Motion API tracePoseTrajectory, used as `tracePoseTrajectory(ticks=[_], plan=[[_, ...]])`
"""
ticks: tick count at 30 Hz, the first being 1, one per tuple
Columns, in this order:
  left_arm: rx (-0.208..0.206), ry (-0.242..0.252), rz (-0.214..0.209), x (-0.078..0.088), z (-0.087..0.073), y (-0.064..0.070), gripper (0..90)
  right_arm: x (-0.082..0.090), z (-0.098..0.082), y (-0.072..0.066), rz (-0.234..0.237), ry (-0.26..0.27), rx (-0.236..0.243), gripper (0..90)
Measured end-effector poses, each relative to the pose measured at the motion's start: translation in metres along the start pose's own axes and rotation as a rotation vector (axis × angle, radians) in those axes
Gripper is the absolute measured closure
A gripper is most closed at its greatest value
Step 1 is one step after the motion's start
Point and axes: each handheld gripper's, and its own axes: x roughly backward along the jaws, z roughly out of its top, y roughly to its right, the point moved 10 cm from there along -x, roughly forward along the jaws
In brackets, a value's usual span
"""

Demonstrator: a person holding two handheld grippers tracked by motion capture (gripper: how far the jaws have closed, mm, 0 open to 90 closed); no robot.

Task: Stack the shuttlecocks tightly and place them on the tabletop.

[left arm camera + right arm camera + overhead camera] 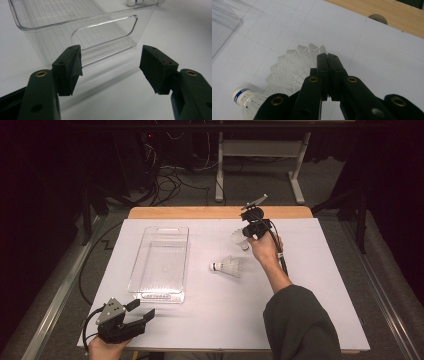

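A white feather shuttlecock (239, 240) (287, 72) hangs at my right gripper (248, 236) (327, 56) over the far right part of the white mat. The jaws are shut on the rim of its feather skirt, and its cork with a blue band (238, 96) points away to the lower left. A second shuttlecock (227, 267) lies on its side on the mat just in front of that hand. My left gripper (142, 309) (110, 70) rests open at the near left corner and faces the handle end of a clear plastic bin (160, 295) (105, 27).
The white mat (310, 285) covers a wooden table whose bare far edge (200, 212) (392, 12) has a round hole (377, 18). The bin stands left of centre with nothing in it. Cables and a desk frame (220, 170) are on the floor beyond.
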Motion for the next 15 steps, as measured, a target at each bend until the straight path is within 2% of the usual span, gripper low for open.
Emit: tracePoseTrajectory(ticks=[8,15], plan=[[0.001,0.001,0.000,0.000,0.000,0.000,34.8,0.015,-0.014,0.010,0.007,0.032,-0.025,89.7],[0.003,0.001,0.003,0.000,0.000,0.001,34.8,0.030,-0.026,0.017,0.013,0.056,-0.023,89.7]])
